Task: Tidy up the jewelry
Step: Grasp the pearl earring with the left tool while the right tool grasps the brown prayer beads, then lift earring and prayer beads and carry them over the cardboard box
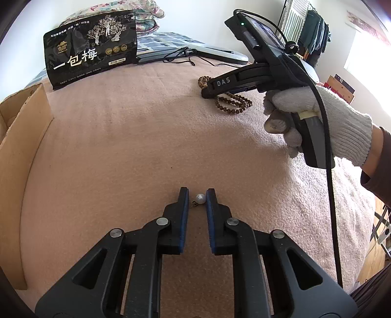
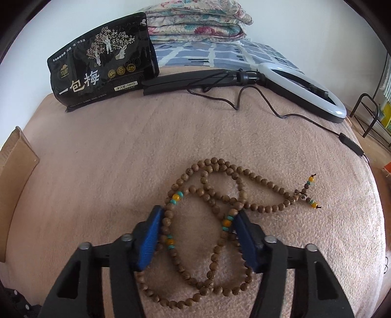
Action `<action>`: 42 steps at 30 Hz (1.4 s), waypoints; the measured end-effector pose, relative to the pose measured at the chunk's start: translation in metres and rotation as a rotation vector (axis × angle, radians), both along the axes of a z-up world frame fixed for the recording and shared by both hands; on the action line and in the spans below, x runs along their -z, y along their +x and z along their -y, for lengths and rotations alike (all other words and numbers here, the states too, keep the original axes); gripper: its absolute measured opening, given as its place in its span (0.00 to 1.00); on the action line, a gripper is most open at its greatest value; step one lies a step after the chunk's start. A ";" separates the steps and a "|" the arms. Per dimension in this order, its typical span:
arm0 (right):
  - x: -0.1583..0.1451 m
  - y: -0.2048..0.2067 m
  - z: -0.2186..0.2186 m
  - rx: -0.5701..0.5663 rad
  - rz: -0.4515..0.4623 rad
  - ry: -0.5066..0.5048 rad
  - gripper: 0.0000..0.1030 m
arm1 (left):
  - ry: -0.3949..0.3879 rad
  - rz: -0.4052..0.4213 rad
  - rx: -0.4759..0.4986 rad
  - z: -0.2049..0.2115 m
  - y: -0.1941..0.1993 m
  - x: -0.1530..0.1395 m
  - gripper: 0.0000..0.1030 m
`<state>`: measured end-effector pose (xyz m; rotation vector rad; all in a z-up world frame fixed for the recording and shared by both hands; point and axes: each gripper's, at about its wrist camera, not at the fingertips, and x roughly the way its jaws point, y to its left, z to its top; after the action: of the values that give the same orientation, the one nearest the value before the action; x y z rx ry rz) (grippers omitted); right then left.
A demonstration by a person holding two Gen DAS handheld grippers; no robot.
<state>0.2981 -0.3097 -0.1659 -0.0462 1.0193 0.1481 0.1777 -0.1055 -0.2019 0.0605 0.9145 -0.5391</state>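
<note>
A small white pearl earring (image 1: 200,198) lies on the pink blanket (image 1: 146,146) between the tips of my left gripper (image 1: 197,195). The jaws are narrowly open around it, the right pad touching or almost touching the pearl. A long string of brown wooden beads (image 2: 210,210) with yellow and turquoise accents lies coiled on the blanket. My right gripper (image 2: 198,217) is open, low over the coil, with its fingers straddling the loops. In the left wrist view the right gripper (image 1: 207,94) rests its tip on the beads (image 1: 232,102).
A cardboard box (image 1: 22,146) stands at the left edge; its corner shows in the right wrist view (image 2: 17,156). A black snack bag (image 2: 102,63) stands at the back. A ring light (image 2: 305,85) with its stand and cable lies at the back right. Folded quilts (image 2: 195,22) lie behind.
</note>
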 end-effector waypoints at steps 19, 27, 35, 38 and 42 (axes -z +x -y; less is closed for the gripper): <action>-0.030 -0.056 0.024 -0.038 0.031 0.121 0.10 | -0.033 0.000 -0.062 -0.010 -0.003 -0.014 0.09; -0.063 -0.084 0.022 -0.060 0.087 0.144 0.10 | -0.049 0.029 -0.095 -0.024 -0.010 -0.035 0.09; -0.097 -0.106 0.020 -0.076 0.141 0.160 0.10 | -0.069 0.065 -0.128 -0.041 -0.019 -0.059 0.09; -0.110 -0.114 0.018 -0.087 0.161 0.163 0.10 | -0.074 0.082 -0.137 -0.047 -0.022 -0.068 0.09; -0.126 -0.123 0.011 -0.105 0.186 0.167 0.10 | -0.078 0.103 -0.146 -0.052 -0.028 -0.079 0.09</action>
<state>0.1747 -0.3204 -0.0395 0.0378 0.8161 0.3188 0.1502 -0.0532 -0.1226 -0.0488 0.7903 -0.4311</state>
